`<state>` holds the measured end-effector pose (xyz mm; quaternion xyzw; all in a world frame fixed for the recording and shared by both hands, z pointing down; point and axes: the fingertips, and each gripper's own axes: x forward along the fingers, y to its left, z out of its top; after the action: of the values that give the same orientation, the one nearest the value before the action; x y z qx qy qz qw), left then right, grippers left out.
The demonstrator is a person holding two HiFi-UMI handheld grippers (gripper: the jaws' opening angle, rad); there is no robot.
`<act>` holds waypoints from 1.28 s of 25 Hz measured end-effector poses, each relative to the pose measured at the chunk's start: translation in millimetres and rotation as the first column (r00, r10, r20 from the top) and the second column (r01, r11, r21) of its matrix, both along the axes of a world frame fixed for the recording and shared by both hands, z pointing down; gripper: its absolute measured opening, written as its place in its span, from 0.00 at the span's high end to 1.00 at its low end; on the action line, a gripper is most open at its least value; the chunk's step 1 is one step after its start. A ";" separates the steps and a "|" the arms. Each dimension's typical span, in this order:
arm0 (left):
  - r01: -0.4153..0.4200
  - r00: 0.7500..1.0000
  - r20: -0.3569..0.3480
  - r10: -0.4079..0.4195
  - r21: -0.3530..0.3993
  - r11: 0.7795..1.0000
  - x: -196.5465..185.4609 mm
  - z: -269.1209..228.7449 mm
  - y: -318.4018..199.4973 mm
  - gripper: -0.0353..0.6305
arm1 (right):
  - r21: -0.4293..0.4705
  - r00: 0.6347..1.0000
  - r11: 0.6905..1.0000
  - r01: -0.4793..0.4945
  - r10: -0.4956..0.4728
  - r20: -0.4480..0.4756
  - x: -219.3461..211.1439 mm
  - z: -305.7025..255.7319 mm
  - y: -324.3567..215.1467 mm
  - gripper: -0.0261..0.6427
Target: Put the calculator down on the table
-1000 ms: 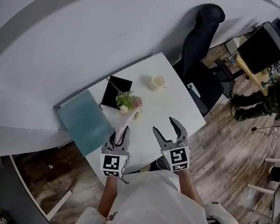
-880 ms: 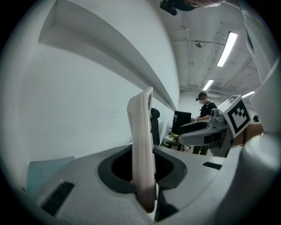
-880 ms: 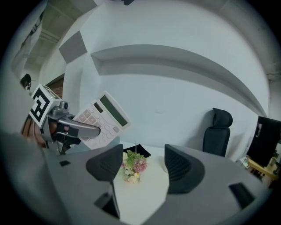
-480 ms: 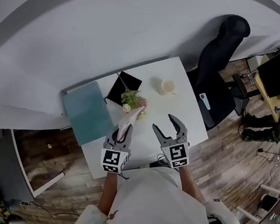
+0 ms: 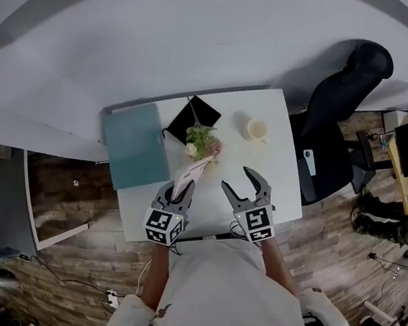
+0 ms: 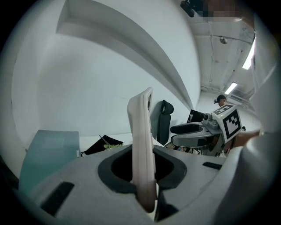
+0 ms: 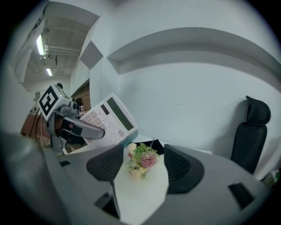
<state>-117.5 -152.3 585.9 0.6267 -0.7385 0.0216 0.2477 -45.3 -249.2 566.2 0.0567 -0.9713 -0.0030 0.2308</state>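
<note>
A white calculator (image 5: pixel 192 170) with a grey display sticks up tilted from my left gripper (image 5: pixel 181 187), which is shut on its lower end above the white table (image 5: pixel 265 175). In the left gripper view the calculator (image 6: pixel 142 140) shows edge-on between the jaws. The right gripper view shows its keys (image 7: pixel 110 121) and the left gripper's fingers (image 7: pixel 81 127) clamped on it. My right gripper (image 5: pixel 238 182) hangs just to the right, over the table's near part. Its jaws have just been closing a little but stand apart with nothing between them.
On the table lie a teal book (image 5: pixel 137 144) at the left, a black pouch (image 5: pixel 197 113) at the back, a small bunch of flowers (image 5: pixel 203 143) in the middle and a cup (image 5: pixel 257 130) at the back right. A black office chair (image 5: pixel 339 116) stands to the right.
Both grippers have sunk a little toward the table, the calculator still in the left one. The right jaws have narrowed slightly. The head view has shifted, so the table sits further right.
</note>
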 end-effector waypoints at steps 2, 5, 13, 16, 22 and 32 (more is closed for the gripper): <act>0.019 1.000 -0.019 -0.019 -0.011 1.000 2.3 5.7 3.6 0.85 | -0.006 1.000 1.000 0.025 -0.025 -0.007 0.4 4.3 0.2 0.52; 0.045 0.997 -0.057 -0.046 -0.024 0.999 7.1 15.4 6.3 0.85 | -0.016 0.998 0.998 0.056 -0.056 -0.016 1.8 10.3 -1.9 0.53; 0.071 0.989 -0.125 -0.079 -0.067 0.995 24.9 43.3 9.4 0.85 | -0.037 0.992 0.992 0.122 -0.124 -0.038 8.0 23.6 -4.0 0.53; 0.060 0.991 -0.117 -0.071 -0.096 0.994 31.3 53.7 9.7 0.85 | -0.045 0.987 0.988 0.146 -0.149 -0.058 10.1 32.6 -5.0 0.53; 0.058 0.989 -0.128 -0.075 -0.134 0.989 42.2 71.9 9.6 0.85 | -0.066 0.975 0.981 0.185 -0.192 -0.114 16.9 57.2 -4.1 0.53; 0.022 0.980 -0.189 -0.053 -0.166 0.986 47.1 101.9 9.6 0.85 | -0.099 0.965 0.978 0.184 -0.199 -0.172 15.4 88.3 5.8 0.54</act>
<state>-70.4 -142.7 687.8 0.5894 -0.7185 0.0163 0.3689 -29.9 -243.4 654.5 -0.0474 -0.9466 0.0097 0.3187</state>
